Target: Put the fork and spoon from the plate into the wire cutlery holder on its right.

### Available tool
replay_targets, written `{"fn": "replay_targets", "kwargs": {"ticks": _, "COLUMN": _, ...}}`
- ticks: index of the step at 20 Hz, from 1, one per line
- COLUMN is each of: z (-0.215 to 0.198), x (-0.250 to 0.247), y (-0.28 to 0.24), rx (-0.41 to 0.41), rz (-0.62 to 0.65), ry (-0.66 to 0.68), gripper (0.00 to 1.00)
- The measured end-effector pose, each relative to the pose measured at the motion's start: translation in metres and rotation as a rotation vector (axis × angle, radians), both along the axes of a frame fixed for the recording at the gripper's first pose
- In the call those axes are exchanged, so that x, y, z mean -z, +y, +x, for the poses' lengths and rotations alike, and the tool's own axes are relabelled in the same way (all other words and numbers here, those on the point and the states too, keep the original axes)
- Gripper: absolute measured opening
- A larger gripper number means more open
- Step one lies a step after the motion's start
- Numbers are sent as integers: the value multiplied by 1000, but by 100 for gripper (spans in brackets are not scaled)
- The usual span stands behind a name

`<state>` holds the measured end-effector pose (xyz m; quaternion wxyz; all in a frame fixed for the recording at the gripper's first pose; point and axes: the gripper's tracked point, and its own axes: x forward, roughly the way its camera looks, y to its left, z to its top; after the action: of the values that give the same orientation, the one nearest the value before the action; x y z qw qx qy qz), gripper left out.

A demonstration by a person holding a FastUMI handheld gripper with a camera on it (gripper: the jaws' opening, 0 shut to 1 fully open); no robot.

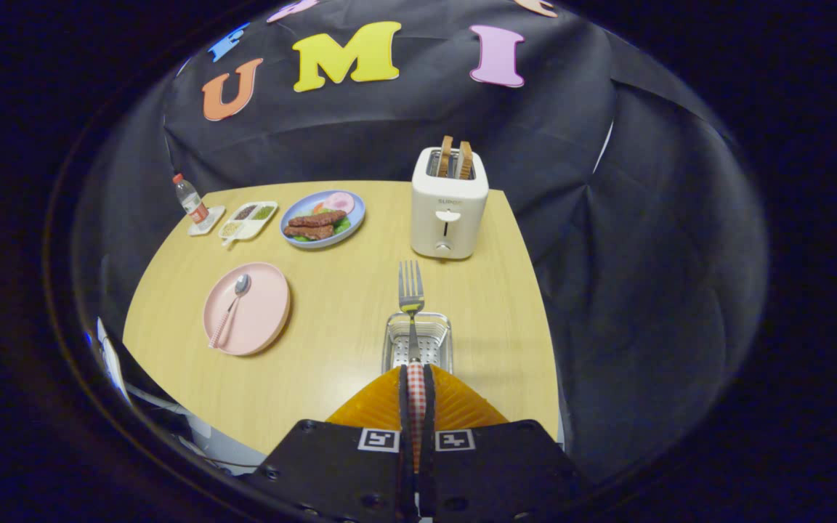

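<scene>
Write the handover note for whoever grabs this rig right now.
Hand-held gripper: shut on the fork by its checked handle, tines pointing ahead, over the wire cutlery holder.
Spoon: lying on the pink plate, left of the holder.
Done: fork lifted off the plate and carried to the holder.
Left: drop the fork into the holder, then fetch the spoon and put it in too.

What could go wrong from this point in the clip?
1. The tool grips the fork by its checked handle, tines pointing past the holder; released like this, it may lie across the rim or tip out.
2. The toaster stands just beyond the tines; pushing forward could hit it.
3. The spoon is still on the pink plate.
</scene>
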<state>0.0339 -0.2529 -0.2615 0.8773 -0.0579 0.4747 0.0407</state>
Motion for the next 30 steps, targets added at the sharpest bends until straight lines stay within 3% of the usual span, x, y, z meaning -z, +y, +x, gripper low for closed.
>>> {"fn": "replay_targets", "kwargs": {"ticks": 6, "z": 2, "x": 8, "y": -8, "rx": 60, "rz": 32, "ry": 168, "gripper": 3}}
{"fn": "replay_targets", "kwargs": {"ticks": 10, "z": 12, "x": 12, "y": -21, "rx": 211, "rz": 68, "ry": 302, "gripper": 3}}
{"fn": "replay_targets", "kwargs": {"ticks": 18, "z": 3, "x": 13, "y": -7, "rx": 96, "rz": 9, "ry": 467, "gripper": 3}}
{"fn": "replay_targets", "kwargs": {"ticks": 25, "z": 5, "x": 36, "y": 0, "rx": 103, "rz": -26, "ry": 707, "gripper": 3}}
{"fn": "replay_targets", "kwargs": {"ticks": 30, "z": 18, "x": 47, "y": 3, "rx": 55, "rz": -77, "ry": 767, "gripper": 3}}
